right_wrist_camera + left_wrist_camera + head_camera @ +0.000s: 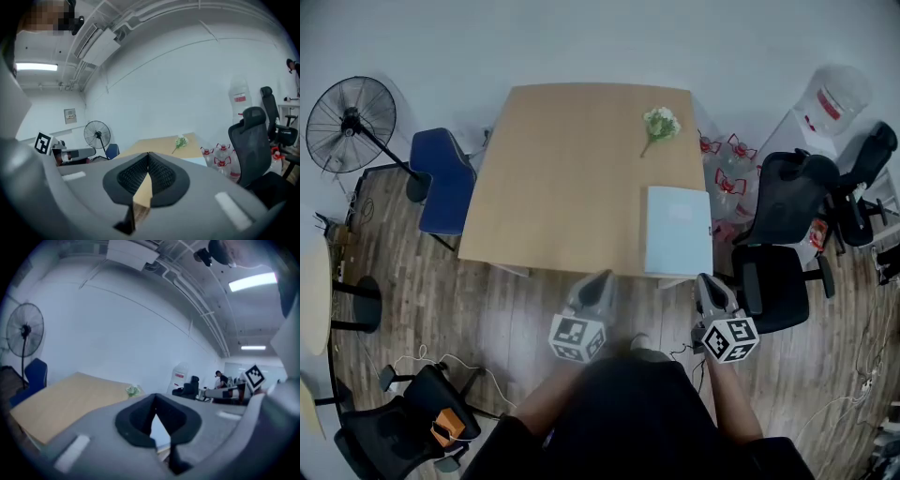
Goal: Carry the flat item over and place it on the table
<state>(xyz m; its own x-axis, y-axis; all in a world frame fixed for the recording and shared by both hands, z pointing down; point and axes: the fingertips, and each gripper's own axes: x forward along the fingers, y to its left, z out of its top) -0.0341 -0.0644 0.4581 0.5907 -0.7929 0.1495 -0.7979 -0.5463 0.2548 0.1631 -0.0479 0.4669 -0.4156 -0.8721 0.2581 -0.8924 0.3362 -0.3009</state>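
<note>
Already the pale blue flat item [679, 230] lies on the tabletop [562, 169], at its lower right corner in the head view. Whether its near edge overhangs is hard to tell. The left claw [598, 279] and right claw [709, 281] hover just below that edge, each pressed together on nothing. A flower sprig [660, 124] lies further up. The left gripper view shows only a sliver of the item.

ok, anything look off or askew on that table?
Mostly tidy. The light-blue flat item sits hard in the near right corner of the table, at or slightly past both edges; I can't tell if it overhangs. A flower sprig lies loose on its side further back. Nothing spilled or damaged.
</note>
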